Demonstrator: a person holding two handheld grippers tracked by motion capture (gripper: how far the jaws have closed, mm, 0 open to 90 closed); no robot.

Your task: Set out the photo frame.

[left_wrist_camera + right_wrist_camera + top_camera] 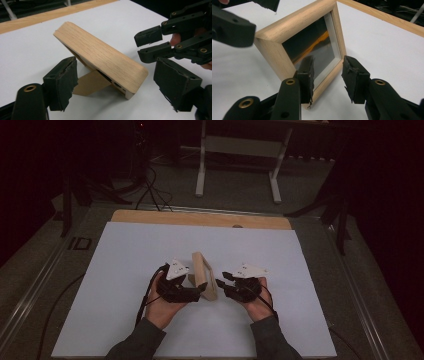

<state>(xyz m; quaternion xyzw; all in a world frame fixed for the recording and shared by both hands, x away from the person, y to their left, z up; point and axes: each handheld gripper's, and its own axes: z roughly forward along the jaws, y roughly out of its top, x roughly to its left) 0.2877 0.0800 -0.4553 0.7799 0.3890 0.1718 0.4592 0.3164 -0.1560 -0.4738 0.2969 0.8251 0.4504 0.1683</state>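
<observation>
1. We see the left tool (202, 289) with its jaws spread apart, one to each side of the wooden picture frame (204, 275) and neither pad pressing on the wood, as its own view makes plain.

2. The right tool (220, 284) has its jaws apart too; in its own view one pad stands in front of the glass and the other just off the frame's lower edge, and we cannot tell whether either touches.

3. The picture frame (100, 58) stands near the middle of the white worktop (125, 270), tilted back on its cardboard easel leg (88, 83), which is folded out behind it, toward nine o'clock.

4. We judge the standing-up as done: the frame rests on its own prop, with nothing gripping it.

5. What is left, by our reading, is drawing both tools clear toward six o'clock without knocking the frame over.
</observation>
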